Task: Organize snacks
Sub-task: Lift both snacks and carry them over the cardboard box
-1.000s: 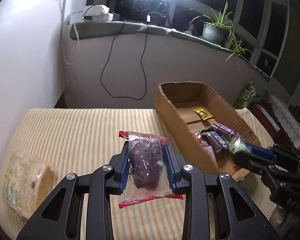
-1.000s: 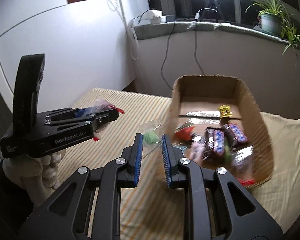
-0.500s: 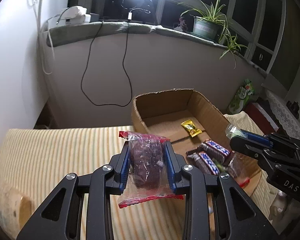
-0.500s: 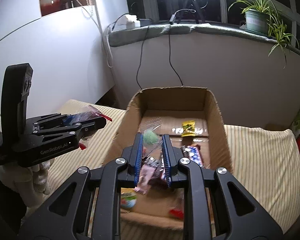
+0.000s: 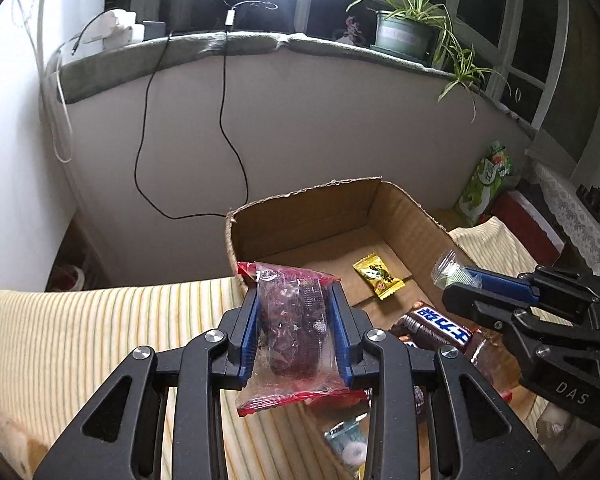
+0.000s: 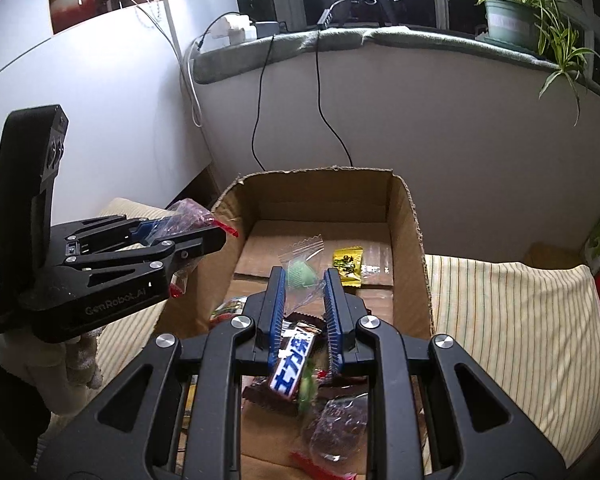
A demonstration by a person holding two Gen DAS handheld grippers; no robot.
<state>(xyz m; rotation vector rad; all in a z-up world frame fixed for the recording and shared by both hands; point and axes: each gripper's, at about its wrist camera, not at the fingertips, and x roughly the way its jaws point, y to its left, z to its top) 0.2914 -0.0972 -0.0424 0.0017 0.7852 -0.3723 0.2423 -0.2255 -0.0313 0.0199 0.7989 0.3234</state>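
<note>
My left gripper [image 5: 294,300] is shut on a clear red-edged packet of dark dried fruit [image 5: 292,328], held at the left rim of the cardboard box [image 5: 300,216]. My right gripper [image 6: 304,276] is shut on a small clear packet with a green sweet [image 6: 302,270], held over the middle of the box [image 6: 324,192]. Inside lie a yellow candy [image 6: 348,264], brown and blue chocolate bars [image 6: 294,360] and another dark fruit packet [image 6: 336,424]. The right gripper shows in the left wrist view [image 5: 460,278], the left gripper in the right wrist view [image 6: 216,236].
The box stands on a yellow striped cloth [image 5: 100,320] by a grey wall with a hanging black cable [image 5: 224,120]. A potted plant [image 5: 404,32] sits on the sill. A green bag [image 5: 488,180] stands at the right.
Both grippers have moved toward and over the box with their packets. The left one has swung right from the cloth to the box's left rim.
</note>
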